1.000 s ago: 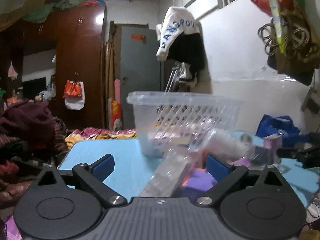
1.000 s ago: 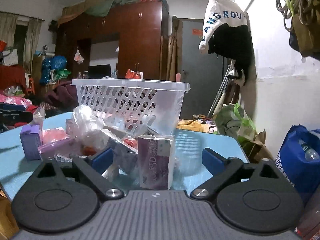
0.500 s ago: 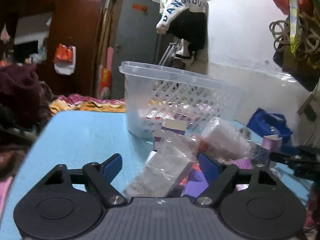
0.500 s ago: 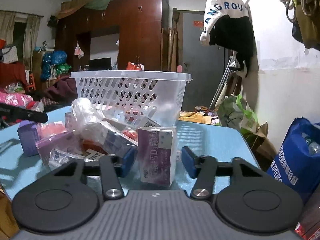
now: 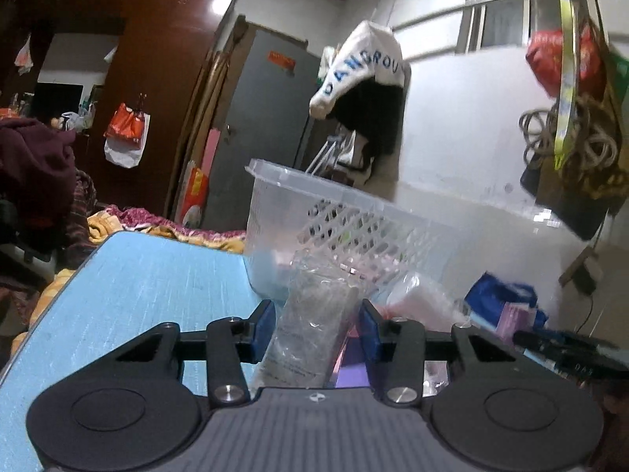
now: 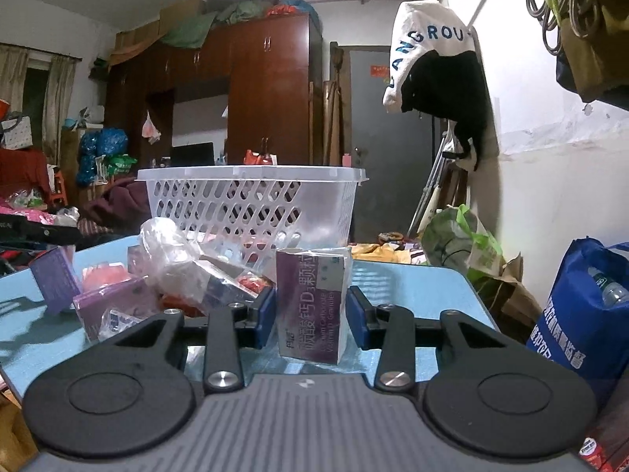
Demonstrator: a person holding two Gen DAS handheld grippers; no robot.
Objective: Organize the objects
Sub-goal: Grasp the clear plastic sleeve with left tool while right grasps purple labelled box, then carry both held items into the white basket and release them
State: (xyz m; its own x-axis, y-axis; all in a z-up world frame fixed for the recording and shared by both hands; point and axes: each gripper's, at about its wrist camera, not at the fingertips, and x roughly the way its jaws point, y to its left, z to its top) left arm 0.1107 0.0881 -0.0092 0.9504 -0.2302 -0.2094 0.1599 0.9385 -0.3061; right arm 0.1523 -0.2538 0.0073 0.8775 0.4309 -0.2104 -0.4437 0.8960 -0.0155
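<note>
Two handheld grippers over a cluttered blue table.
The left gripper pinches a clear plastic packet, tilted up before the white basket. The right gripper clamps an upright purple box; loose packets lie left, basket behind.

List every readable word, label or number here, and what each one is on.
"ANGROU": hanging white garment; left view reads "DANGROU".
"D3", "Calcium Carbonate", "Vitamin D3 Granules" plus Chinese characters: purple box between the right gripper pads.
Blue bag: white Chinese print, unreadable.
Red door sign: too small.
</note>
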